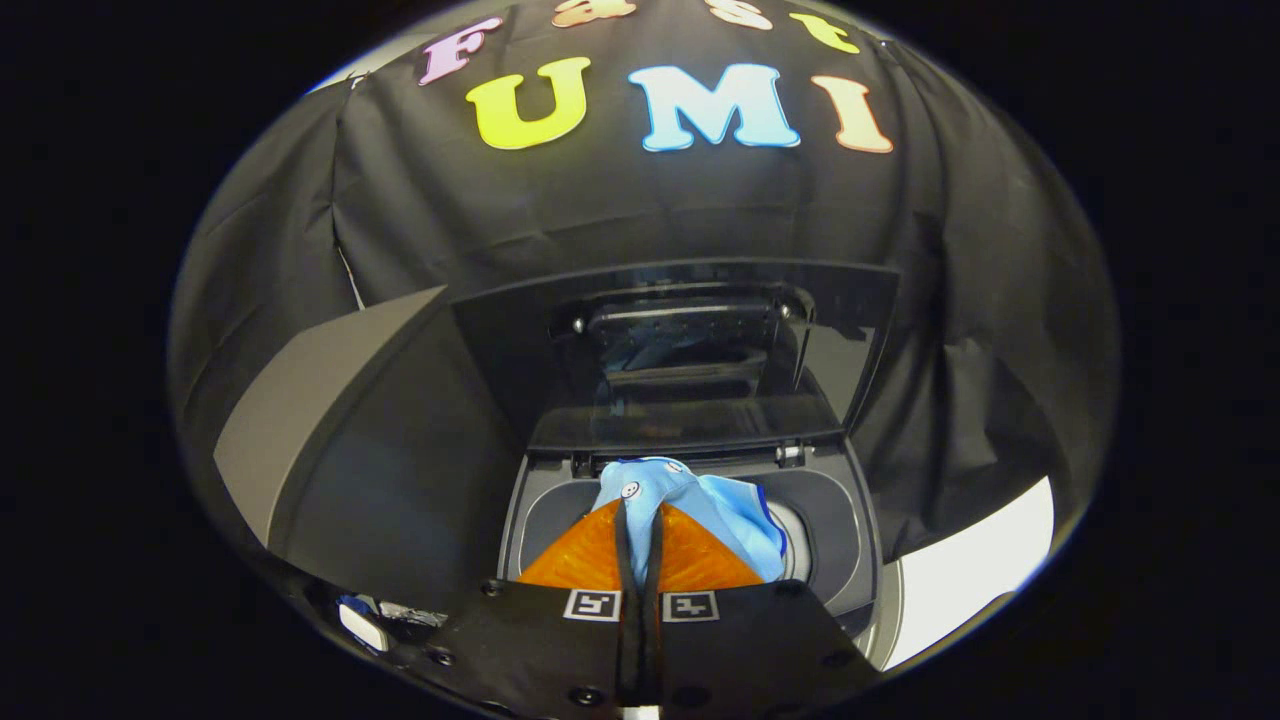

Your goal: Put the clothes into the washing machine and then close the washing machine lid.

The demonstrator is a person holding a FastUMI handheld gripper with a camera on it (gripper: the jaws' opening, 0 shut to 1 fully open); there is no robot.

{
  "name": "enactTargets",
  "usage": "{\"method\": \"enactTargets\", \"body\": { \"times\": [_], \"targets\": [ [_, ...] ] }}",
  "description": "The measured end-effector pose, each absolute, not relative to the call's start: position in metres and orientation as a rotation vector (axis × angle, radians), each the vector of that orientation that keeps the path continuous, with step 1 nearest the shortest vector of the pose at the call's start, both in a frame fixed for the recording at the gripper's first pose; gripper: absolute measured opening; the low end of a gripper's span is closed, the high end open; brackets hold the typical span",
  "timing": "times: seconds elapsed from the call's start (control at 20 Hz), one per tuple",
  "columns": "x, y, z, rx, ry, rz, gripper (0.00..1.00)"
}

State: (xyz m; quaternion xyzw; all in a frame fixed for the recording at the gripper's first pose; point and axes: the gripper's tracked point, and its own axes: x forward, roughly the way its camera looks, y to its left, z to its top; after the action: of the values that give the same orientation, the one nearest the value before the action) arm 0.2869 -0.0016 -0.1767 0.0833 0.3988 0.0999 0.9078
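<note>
Over the open washing machine, lid raised at the far side, my gripper pinches the light-blue garment above the drum. Loading step; next, release, then lower lid.

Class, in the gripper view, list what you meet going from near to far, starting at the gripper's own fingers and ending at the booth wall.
gripper, its fingers pinched on the cloth → light blue garment hanging over the washing machine opening → raised washing machine lid, standing open → black cloth wall.
</note>
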Motion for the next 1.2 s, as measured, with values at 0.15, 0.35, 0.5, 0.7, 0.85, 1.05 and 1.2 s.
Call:
{"method": "enactTargets", "body": {
  "times": [0.15,0.35,0.5,0.7,0.85,1.05,1.2],
  "targets": [
    [0.292,-0.002,-0.206,0.167,0.863,0.187,0.01],
    [0.302,-0.005,-0.245,0.111,0.89,0.145,0.01],
    [0.294,-0.001,-0.28,0.086,0.962,0.134,0.01],
    [0.279,0.001,-0.322,0.026,1.064,0.139,0.02],
    [0.266,0.004,-0.341,0.064,1.124,0.132,0.02],
    [0.259,0.002,-0.35,0.102,1.149,0.108,0.02],
    [0.262,0.001,-0.347,0.091,1.136,0.108,0.01]
  ]
}}
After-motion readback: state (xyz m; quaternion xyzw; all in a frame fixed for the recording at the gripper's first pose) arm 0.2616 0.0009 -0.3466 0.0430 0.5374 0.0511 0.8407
